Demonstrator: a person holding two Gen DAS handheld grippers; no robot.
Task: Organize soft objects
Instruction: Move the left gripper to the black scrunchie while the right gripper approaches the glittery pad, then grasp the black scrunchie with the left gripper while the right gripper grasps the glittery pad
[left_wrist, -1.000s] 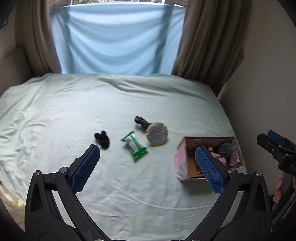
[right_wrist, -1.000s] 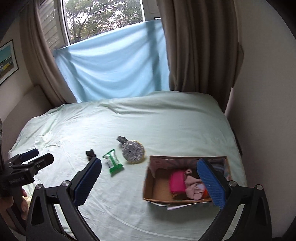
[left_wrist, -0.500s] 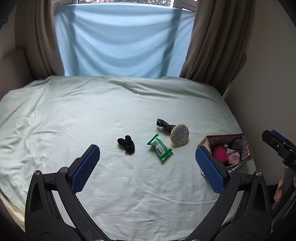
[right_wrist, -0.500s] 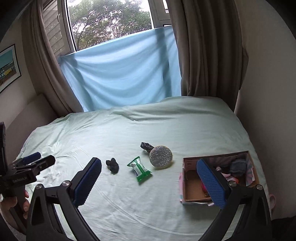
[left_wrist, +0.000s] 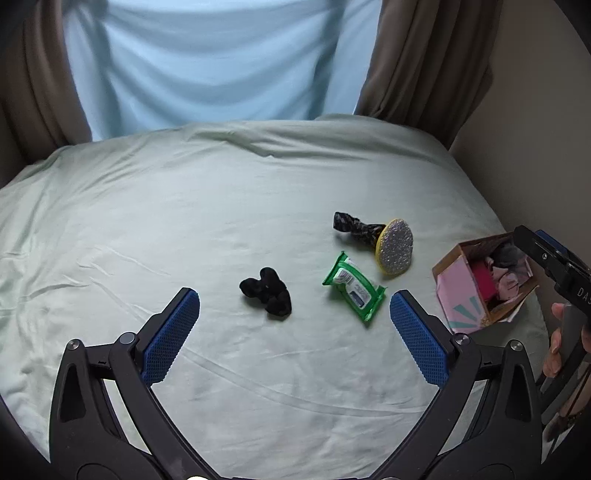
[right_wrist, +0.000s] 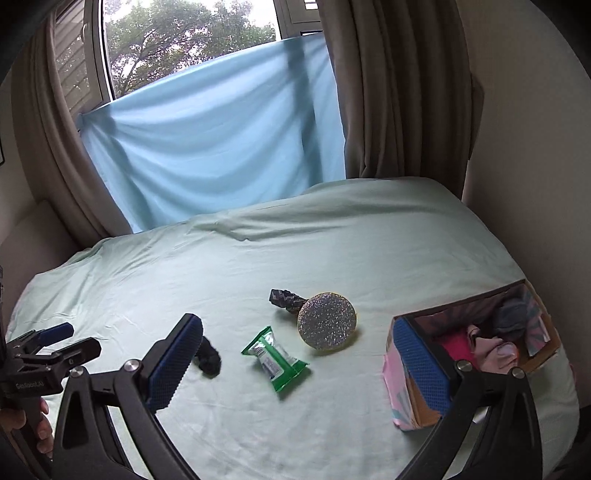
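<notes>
On the pale green bed lie a black scrunchie (left_wrist: 266, 291) (right_wrist: 209, 359), a green wipes pack (left_wrist: 354, 290) (right_wrist: 275, 357), a round glittery sponge (left_wrist: 395, 246) (right_wrist: 327, 325) and a dark patterned cloth (left_wrist: 354, 226) (right_wrist: 286, 299) behind it. A pink cardboard box (left_wrist: 461, 284) (right_wrist: 400, 373) at the right holds pink, red and grey soft items. My left gripper (left_wrist: 294, 334) is open and empty, hovering just before the scrunchie. My right gripper (right_wrist: 303, 365) is open and empty, above the wipes pack, its right finger over the box's near corner.
A light blue sheet (right_wrist: 221, 147) hangs over the window, flanked by brown curtains (right_wrist: 399, 92). A wall (left_wrist: 535, 110) runs along the bed's right side, close to the box. The bed sheet (left_wrist: 184, 206) is wrinkled.
Both grippers have moved left and lower toward the bed. The scrunchie and wipes pack now sit closer between the left fingers; the box has shifted right in both views.
</notes>
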